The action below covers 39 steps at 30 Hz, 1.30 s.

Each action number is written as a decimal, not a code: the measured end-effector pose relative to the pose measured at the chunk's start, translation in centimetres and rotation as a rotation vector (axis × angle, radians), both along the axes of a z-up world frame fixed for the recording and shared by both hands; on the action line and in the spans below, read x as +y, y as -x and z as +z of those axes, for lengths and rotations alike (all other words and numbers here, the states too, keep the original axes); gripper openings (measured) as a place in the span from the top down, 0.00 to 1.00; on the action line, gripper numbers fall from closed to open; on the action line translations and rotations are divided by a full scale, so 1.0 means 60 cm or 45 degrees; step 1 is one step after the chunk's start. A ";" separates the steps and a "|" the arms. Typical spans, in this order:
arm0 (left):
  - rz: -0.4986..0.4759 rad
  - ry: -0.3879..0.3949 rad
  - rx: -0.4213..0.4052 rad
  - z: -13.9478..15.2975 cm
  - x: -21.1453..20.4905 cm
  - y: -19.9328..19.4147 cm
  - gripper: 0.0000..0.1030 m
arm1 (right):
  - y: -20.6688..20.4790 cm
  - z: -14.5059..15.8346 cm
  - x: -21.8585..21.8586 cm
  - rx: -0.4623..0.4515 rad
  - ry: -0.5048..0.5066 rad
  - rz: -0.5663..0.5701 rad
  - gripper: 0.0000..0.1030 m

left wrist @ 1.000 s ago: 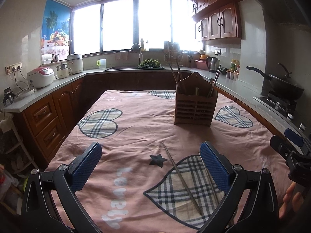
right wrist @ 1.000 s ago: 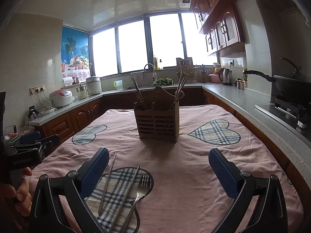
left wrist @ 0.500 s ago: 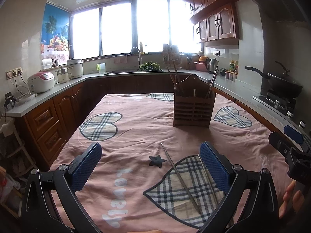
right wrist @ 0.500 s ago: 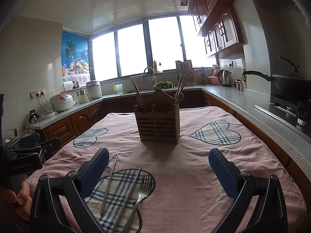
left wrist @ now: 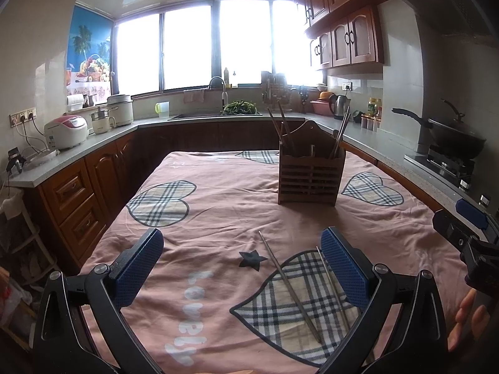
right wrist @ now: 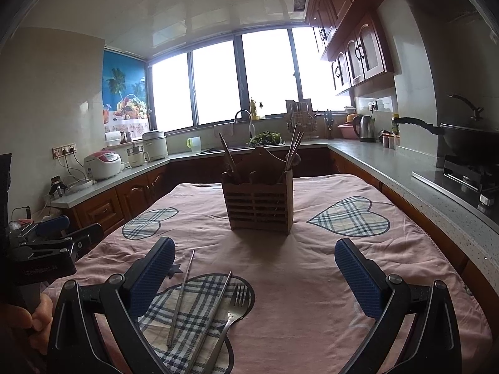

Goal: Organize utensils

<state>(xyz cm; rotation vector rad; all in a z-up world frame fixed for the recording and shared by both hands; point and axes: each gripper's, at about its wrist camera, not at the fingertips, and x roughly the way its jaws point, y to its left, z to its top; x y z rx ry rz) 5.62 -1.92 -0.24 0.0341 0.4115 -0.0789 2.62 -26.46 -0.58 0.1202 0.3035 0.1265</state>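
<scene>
both grippers are hanging low over the near end of the bench, which is covered in a pink cloth [left wrist: 237,193] with plaid hearts on it. the left gripper [left wrist: 241,268] has its jaws spread wide with nothing in them, blue pads [left wrist: 138,268] facing each other, and the right gripper [right wrist: 254,275] is spread just as wide and also empty. the loose stuff sits on the near plaid heart patch [right wrist: 199,311]: two metal chopsticks [right wrist: 180,299] lying roughly side by side but a bit apart, pointing away toward the far end, and a fork [right wrist: 232,314] just to the right of them with its tines pointing far. in the left wrist view you only get the two chopsticks, one out in the open and the other tucked right beside the gripper's right finger; the fork doesn't show there. the wooden utensil holder [left wrist: 310,174] stands upright in the middle of the bench, well apart from the loose pieces, already with chopsticks and what looks like a wooden spoon handle sticking out of the top. from the right wrist view the left gripper shows at the far left edge with a hand [right wrist: 29,318] wrapped round its handle. there's a little dark star [left wrist: 252,259] on the cloth near the chopstick tips
</scene>
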 end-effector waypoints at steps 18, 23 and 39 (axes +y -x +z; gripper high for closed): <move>-0.002 -0.009 -0.016 0.001 0.001 0.000 0.00 | 0.002 0.009 0.007 -0.013 0.008 0.017 0.00; 0.003 -0.012 -0.024 0.002 0.000 0.001 0.00 | 0.002 0.010 0.006 -0.014 0.007 0.018 0.00; -0.002 -0.022 -0.028 0.001 -0.003 -0.003 0.00 | 0.002 0.009 0.007 -0.010 0.007 0.019 0.00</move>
